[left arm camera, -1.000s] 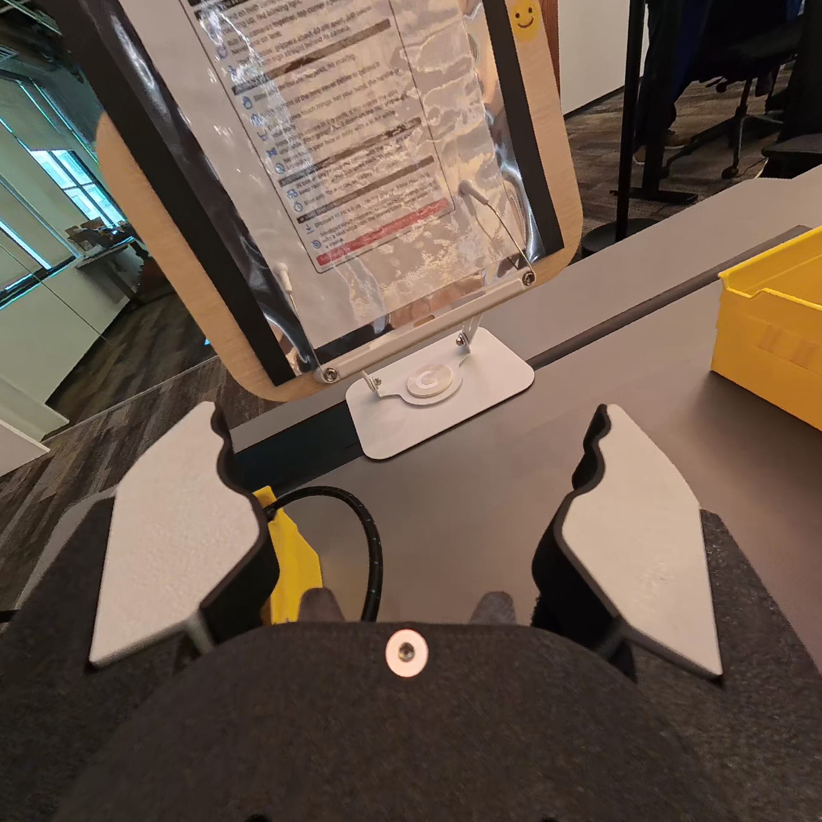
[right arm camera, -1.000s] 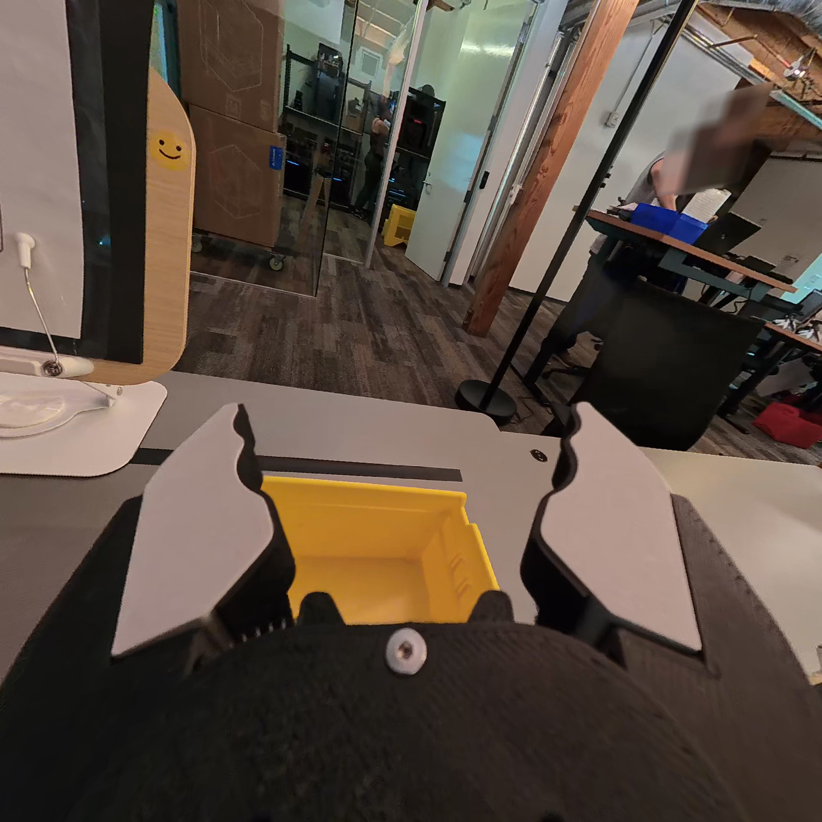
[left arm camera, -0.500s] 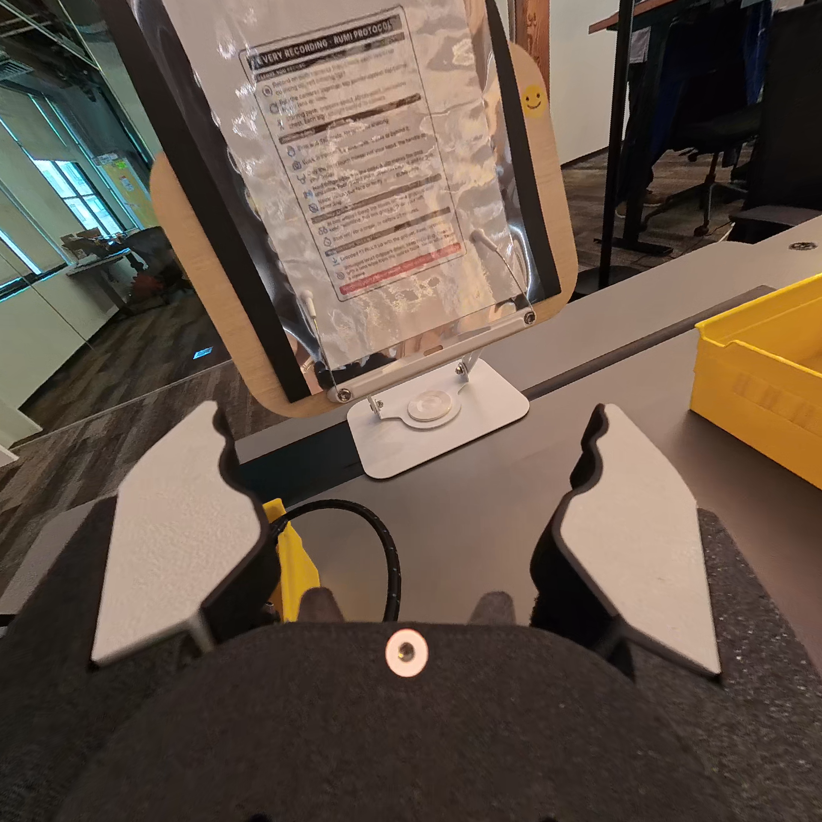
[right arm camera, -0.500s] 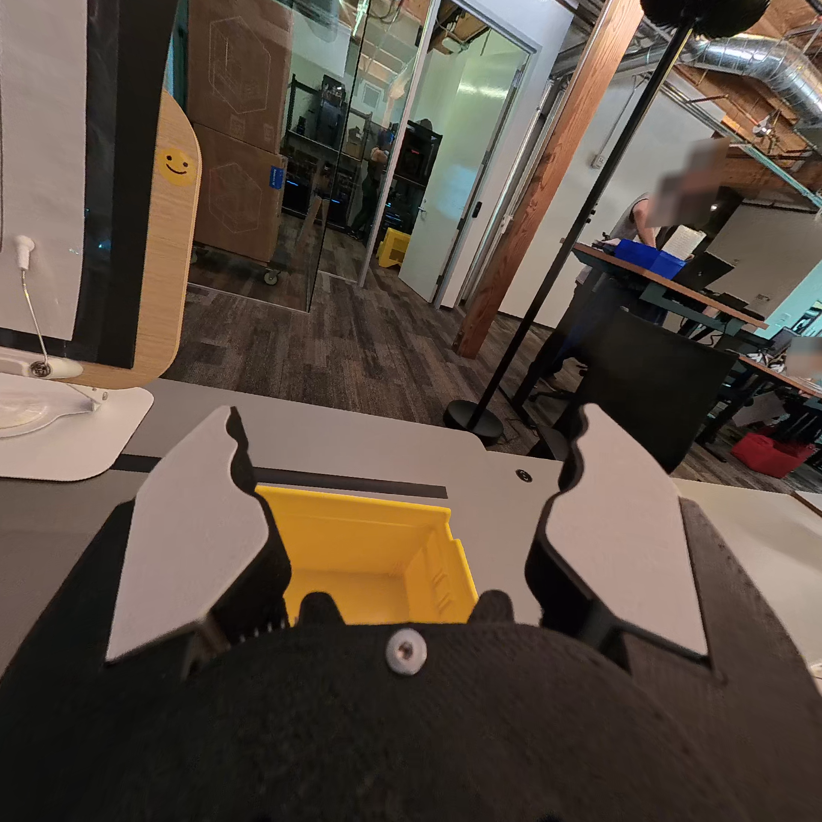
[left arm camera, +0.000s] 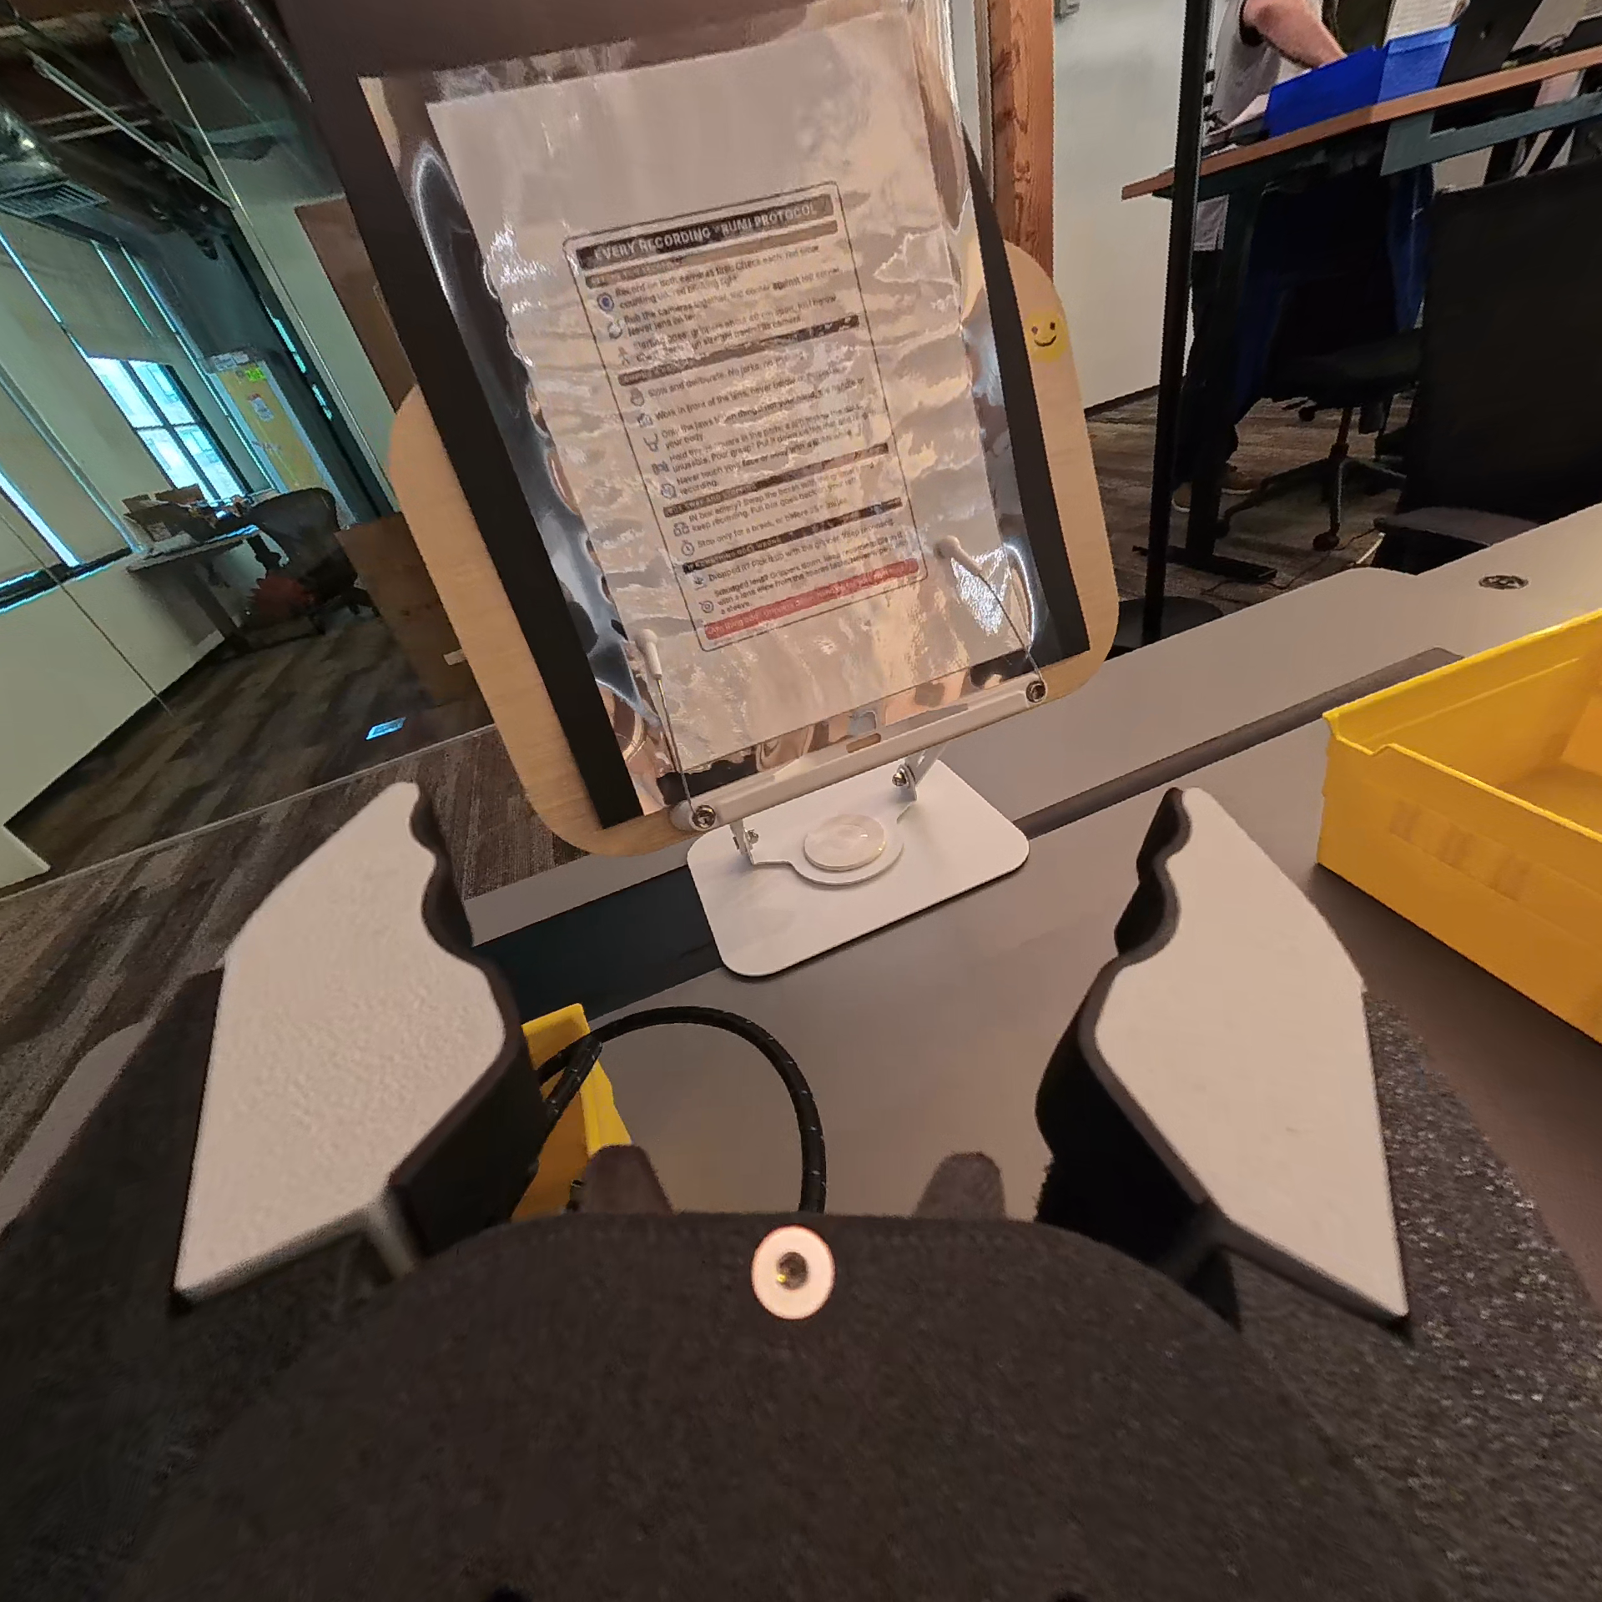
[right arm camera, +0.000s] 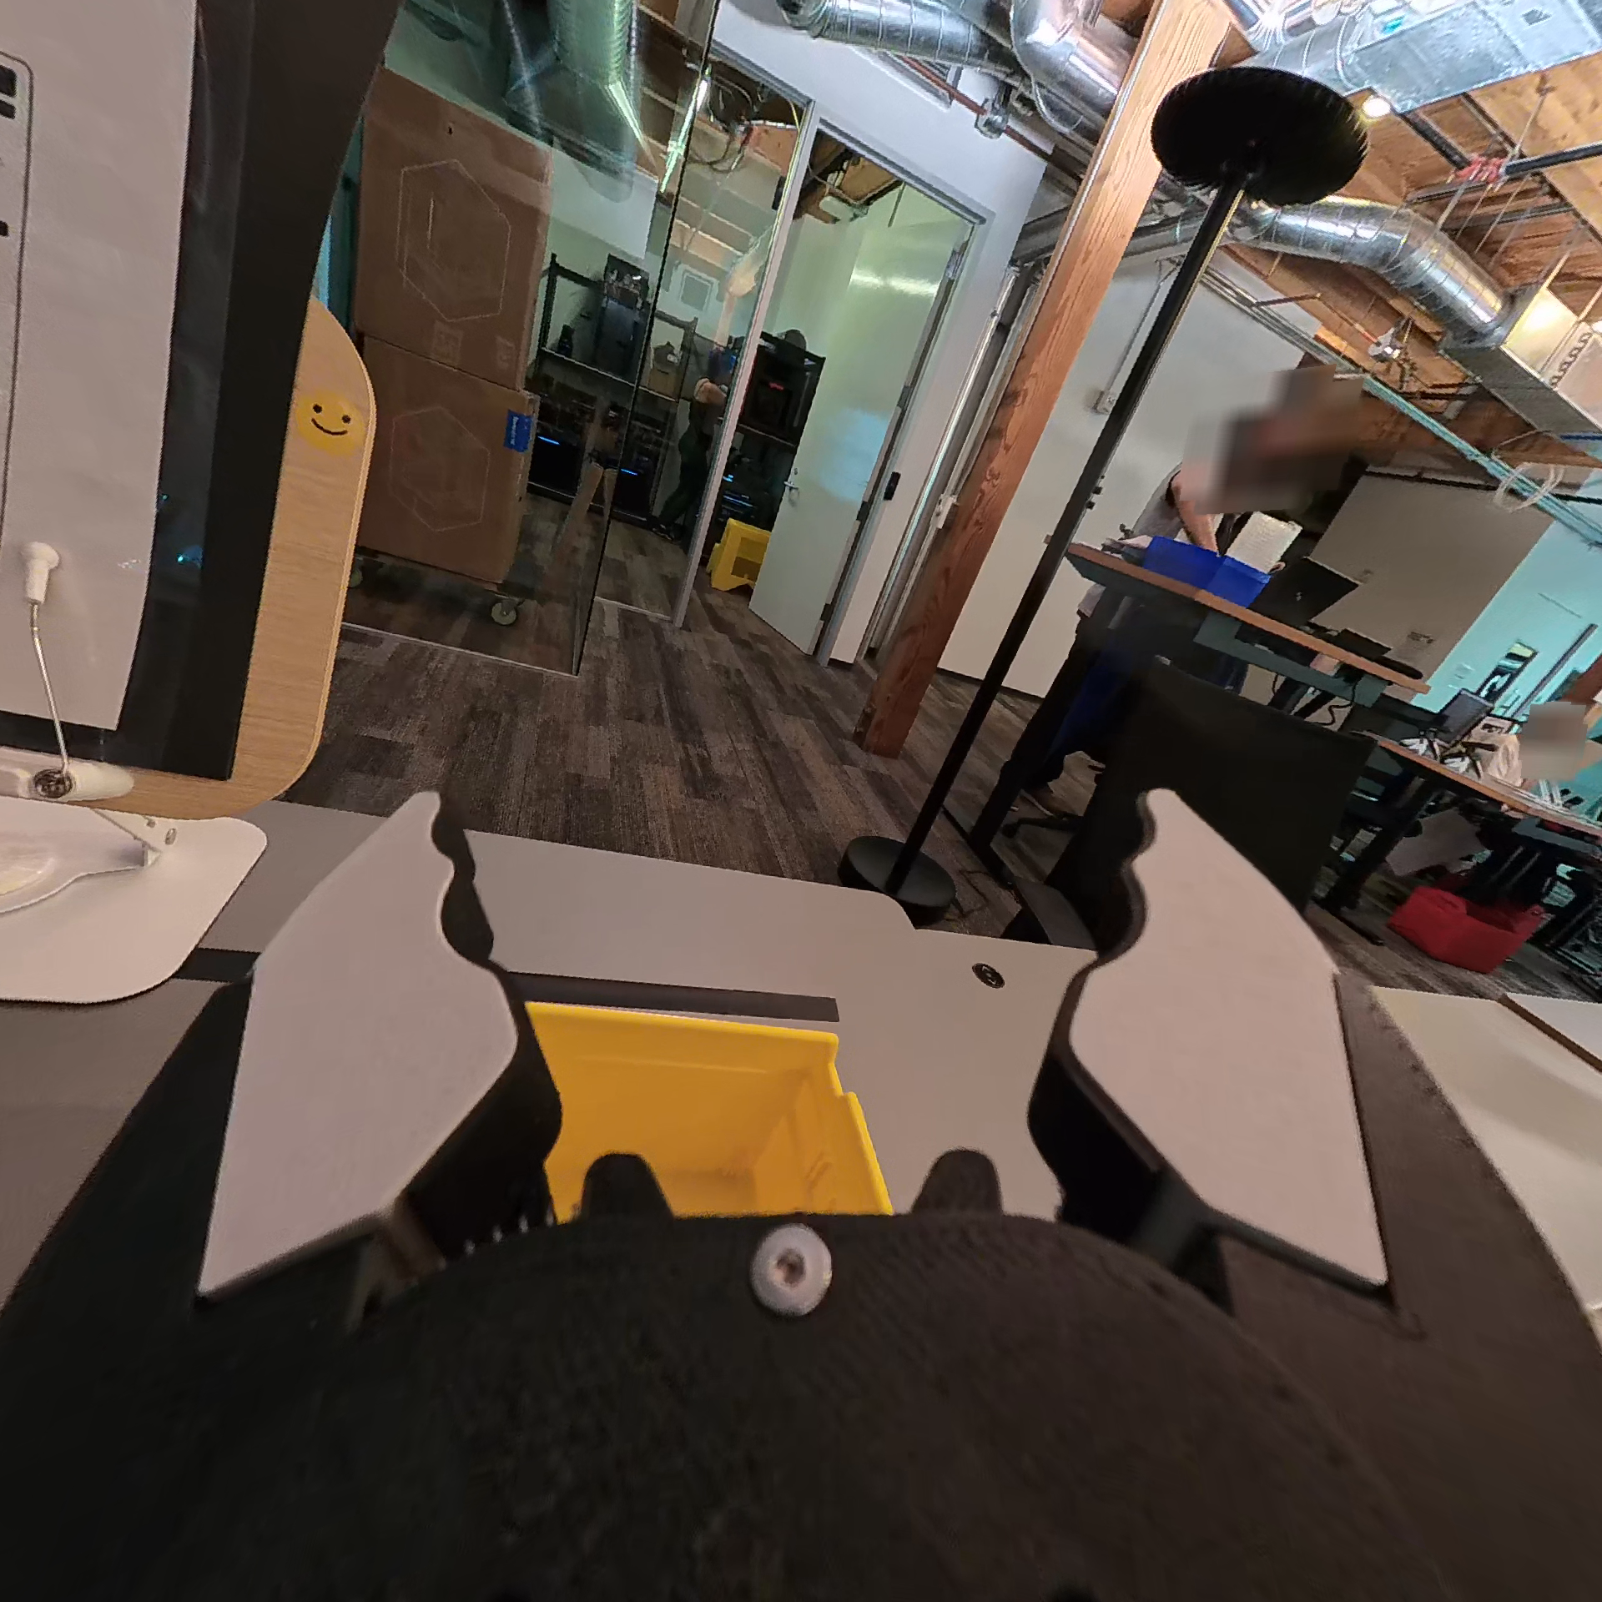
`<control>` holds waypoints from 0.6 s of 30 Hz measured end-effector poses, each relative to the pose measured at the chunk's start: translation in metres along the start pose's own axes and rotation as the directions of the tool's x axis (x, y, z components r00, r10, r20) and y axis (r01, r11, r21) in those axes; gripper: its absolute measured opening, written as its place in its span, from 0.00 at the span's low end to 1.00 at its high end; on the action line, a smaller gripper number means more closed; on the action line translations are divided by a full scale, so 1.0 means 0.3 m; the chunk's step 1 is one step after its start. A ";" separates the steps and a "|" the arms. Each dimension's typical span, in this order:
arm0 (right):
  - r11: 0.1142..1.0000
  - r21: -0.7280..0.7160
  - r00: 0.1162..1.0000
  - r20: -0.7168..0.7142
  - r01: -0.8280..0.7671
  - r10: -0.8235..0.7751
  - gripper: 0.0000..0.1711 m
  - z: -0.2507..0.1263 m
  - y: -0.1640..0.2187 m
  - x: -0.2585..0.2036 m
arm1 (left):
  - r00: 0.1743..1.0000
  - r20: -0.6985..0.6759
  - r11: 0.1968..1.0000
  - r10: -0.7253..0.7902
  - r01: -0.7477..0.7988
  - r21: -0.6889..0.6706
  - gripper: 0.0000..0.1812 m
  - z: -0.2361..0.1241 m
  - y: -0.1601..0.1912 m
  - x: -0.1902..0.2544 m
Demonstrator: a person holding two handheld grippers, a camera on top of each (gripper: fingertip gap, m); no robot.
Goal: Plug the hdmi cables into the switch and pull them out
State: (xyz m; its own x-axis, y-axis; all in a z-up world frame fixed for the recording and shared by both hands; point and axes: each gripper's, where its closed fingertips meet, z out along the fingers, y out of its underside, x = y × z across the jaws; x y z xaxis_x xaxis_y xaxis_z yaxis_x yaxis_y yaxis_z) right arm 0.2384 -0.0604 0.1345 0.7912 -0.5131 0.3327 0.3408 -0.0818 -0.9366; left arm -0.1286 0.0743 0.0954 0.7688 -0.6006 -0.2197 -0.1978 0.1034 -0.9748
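My left gripper (left arm camera: 797, 867) is open and empty above the dark table (left arm camera: 910, 1040). A black braided cable (left arm camera: 780, 1075) loops out of a small yellow bin (left arm camera: 572, 1118) that sits just below my left finger (left arm camera: 347, 1023), mostly hidden by it. My right gripper (right arm camera: 797, 867) is open and empty above a second yellow bin (right arm camera: 693, 1118), which looks empty where it shows. The same bin shows at the right edge of the left wrist view (left arm camera: 1474, 841). No switch is in view.
A wooden board holding a sheet in a clear sleeve (left arm camera: 763, 451) stands on a white base (left arm camera: 858, 893) at the back of the table. The table's far edge (right arm camera: 693, 901) lies just beyond the bin. A black pole stand (right arm camera: 901, 867) and people at desks are farther off.
Both wrist views have tilted upward, showing more of the board and the ceiling. Both grippers stay open and empty. The cable and bins have not moved.
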 end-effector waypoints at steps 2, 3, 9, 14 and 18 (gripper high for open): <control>1.000 -0.004 1.000 0.003 -0.004 0.004 0.81 0.002 0.003 -0.001 | 1.000 -0.006 1.000 0.002 -0.002 0.007 0.80 -0.003 -0.006 0.005; 1.000 -0.003 1.000 0.003 -0.004 0.004 0.81 0.002 0.003 0.000 | 1.000 -0.009 1.000 0.003 -0.003 0.012 0.80 -0.004 -0.009 0.009; 1.000 -0.005 1.000 -0.005 -0.003 0.003 0.80 0.001 0.004 0.007 | 1.000 -0.006 1.000 0.015 -0.014 0.023 0.80 -0.010 -0.018 0.014; 1.000 -0.014 1.000 -0.015 -0.007 0.007 0.80 0.000 0.008 0.017 | 1.000 -0.005 1.000 -0.003 0.003 0.008 0.80 -0.007 -0.008 0.001; 1.000 -0.020 1.000 -0.019 -0.008 0.008 0.80 0.003 0.013 0.020 | 1.000 -0.002 1.000 -0.011 0.011 -0.007 0.80 -0.003 0.001 -0.008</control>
State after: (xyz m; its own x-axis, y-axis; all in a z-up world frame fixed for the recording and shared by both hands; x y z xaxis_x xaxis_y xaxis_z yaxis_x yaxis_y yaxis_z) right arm 0.2449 -0.0631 0.1329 0.7838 -0.5302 0.3235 0.3241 -0.0951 -0.9412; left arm -0.1310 0.0749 0.0955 0.7695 -0.6036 -0.2088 -0.1937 0.0910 -0.9768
